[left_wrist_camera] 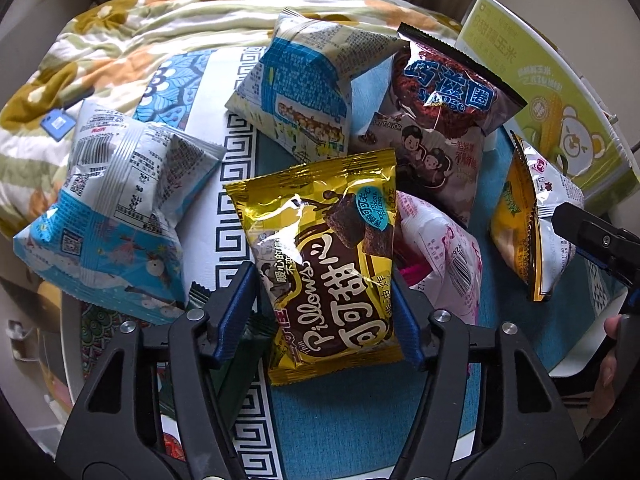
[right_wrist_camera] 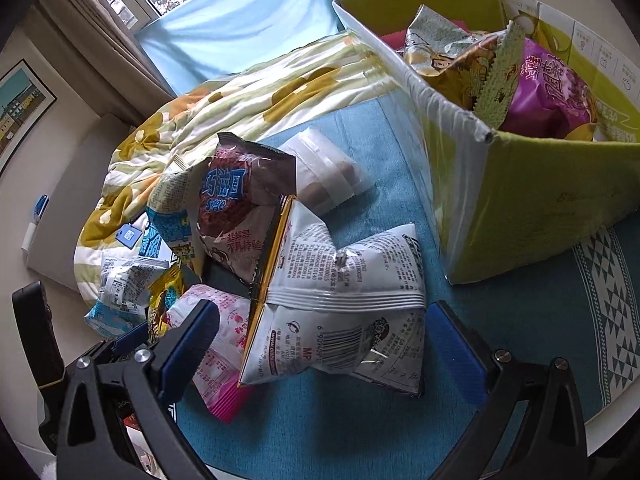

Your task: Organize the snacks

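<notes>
Several snack bags lie on a blue mat. In the left wrist view my left gripper [left_wrist_camera: 326,308] is open, its blue pads on either side of a gold chocolate-pillow bag [left_wrist_camera: 320,256]. Around it lie two blue-and-white bags [left_wrist_camera: 116,208] [left_wrist_camera: 304,88], a brown bag [left_wrist_camera: 436,120], a pink-and-white bag [left_wrist_camera: 444,264] and a yellow-edged white bag [left_wrist_camera: 536,220]. In the right wrist view my right gripper [right_wrist_camera: 320,336] is open, its pads flanking that white bag [right_wrist_camera: 340,304]. A green cardboard box [right_wrist_camera: 532,200] at the right holds several bags, one purple [right_wrist_camera: 548,92].
A flowered quilt [left_wrist_camera: 120,40] is bunched beyond the mat. The mat's patterned border [left_wrist_camera: 236,168] runs under the left bags. The green box [left_wrist_camera: 560,92] stands at the far right of the left wrist view. A small clear-wrapped pack [right_wrist_camera: 328,168] lies by the box.
</notes>
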The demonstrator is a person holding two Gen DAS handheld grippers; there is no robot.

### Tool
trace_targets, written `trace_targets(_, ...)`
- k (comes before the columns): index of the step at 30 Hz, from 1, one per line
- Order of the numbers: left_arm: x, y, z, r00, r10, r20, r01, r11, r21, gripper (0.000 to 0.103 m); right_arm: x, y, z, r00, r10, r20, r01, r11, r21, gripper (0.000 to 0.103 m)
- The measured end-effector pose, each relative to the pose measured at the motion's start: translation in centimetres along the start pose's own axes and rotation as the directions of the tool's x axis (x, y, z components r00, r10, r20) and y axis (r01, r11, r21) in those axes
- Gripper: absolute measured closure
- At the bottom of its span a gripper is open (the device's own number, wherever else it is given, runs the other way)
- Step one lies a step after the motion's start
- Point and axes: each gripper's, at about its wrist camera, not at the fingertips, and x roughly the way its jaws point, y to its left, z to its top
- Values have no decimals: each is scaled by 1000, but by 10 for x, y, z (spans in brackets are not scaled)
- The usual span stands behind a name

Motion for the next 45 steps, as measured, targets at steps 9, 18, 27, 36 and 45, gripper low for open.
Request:
trace_targets(9, 4, -7, 1, 1000, -9, -12, 9, 1000, 26, 56, 15, -14, 4, 999, -11, -40, 13, 998, 65, 0)
trace_targets(18, 0, -5, 3, 1000, -15, -15, 16, 1000, 21, 57, 31, -22, 0, 998, 30, -63, -24, 994, 104, 0)
trace_targets(27, -12, -4, 5, 1000, -15, 6, 14, 1000, 24, 57, 34, -19, -2, 998, 17, -68, -13, 997, 71, 6)
trace_targets(36, -35, -8, 1, 999, -9, 37, 8, 999, 33, 58, 24, -12, -3, 998, 2, -65, 1, 999, 34, 27)
trace_targets(45, -79, -9, 5, 994, -19, 112, 14, 999, 45, 58, -9, 0, -6, 1000, 13, -26, -13, 1000, 4, 28)
